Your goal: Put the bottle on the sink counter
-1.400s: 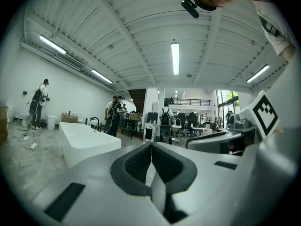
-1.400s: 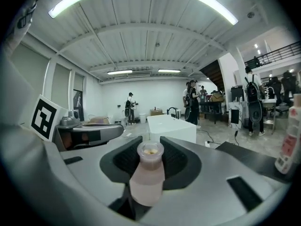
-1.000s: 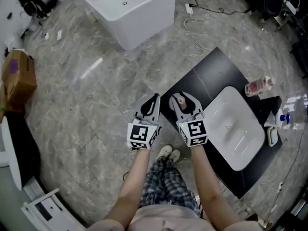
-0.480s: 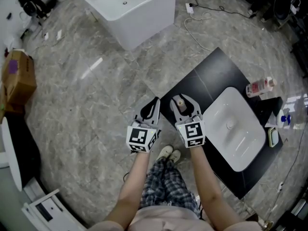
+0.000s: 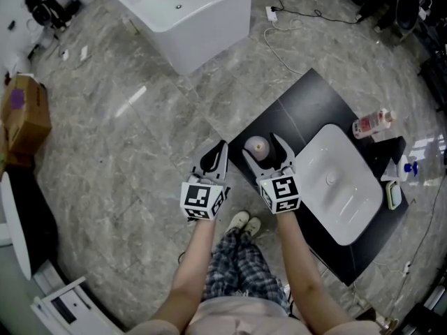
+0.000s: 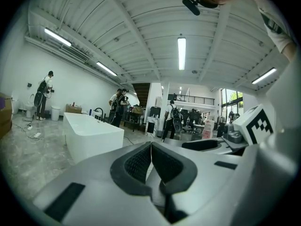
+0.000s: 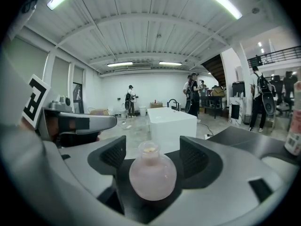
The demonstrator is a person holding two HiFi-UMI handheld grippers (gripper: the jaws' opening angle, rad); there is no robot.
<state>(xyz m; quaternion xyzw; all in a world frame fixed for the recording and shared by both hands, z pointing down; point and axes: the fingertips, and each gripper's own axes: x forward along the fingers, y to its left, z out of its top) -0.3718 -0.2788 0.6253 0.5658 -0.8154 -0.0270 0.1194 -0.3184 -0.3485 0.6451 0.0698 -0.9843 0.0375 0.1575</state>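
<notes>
On the black bench, near its left end, the round pink bottle stands between the right gripper's opening jaws, pads clear. It is best drawn straight back without brushing it. The left gripper's jaws are closed, empty.

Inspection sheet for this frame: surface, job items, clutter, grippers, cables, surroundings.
Surface: black sink counter, white basin set in it.
Job's things: round pink bottle stands at the counter's near left corner.
Clutter: pink-labelled bottle and blue-topped bottle beyond the basin.
Grippers: right gripper jaws opening, bottle between them, pads clear; left gripper shut, empty.
Cables: white cable on the floor.
Surroundings: white bathtub, cardboard box, marble floor.
</notes>
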